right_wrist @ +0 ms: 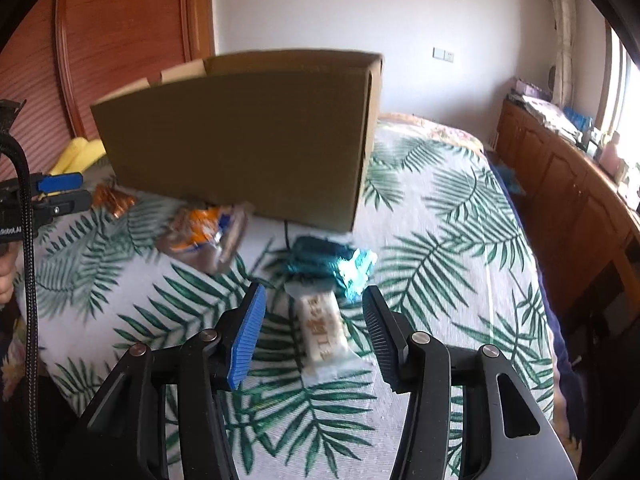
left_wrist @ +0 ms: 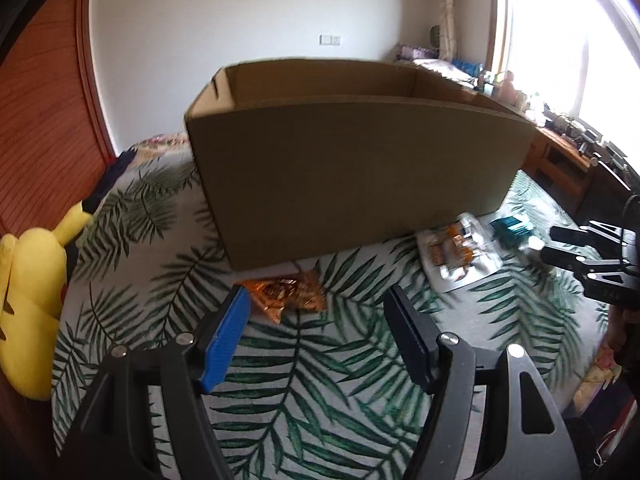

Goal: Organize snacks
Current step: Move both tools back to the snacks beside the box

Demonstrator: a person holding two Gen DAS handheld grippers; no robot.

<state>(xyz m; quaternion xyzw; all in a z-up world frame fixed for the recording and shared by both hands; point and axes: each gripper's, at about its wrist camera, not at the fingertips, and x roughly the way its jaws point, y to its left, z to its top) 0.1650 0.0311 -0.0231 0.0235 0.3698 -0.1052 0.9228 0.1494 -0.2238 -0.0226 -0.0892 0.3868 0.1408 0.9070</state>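
An open cardboard box [left_wrist: 352,168] stands on the leaf-print bed; it also shows in the right wrist view [right_wrist: 240,136]. My left gripper [left_wrist: 316,300] is open and empty, just short of an orange foil snack [left_wrist: 286,294] lying in front of the box. My right gripper [right_wrist: 312,300] is open, its jaws on either side of a white wrapped snack bar [right_wrist: 322,330] on the bed, not touching it. A teal foil snack [right_wrist: 328,264] lies beyond the bar. An orange and clear snack bag [right_wrist: 204,236] lies against the box.
A yellow plush toy [left_wrist: 28,304] lies at the bed's left edge by the wooden headboard [left_wrist: 44,120]. A wooden cabinet [right_wrist: 568,184] with clutter runs along the right under the window. The right gripper shows in the left wrist view [left_wrist: 576,248].
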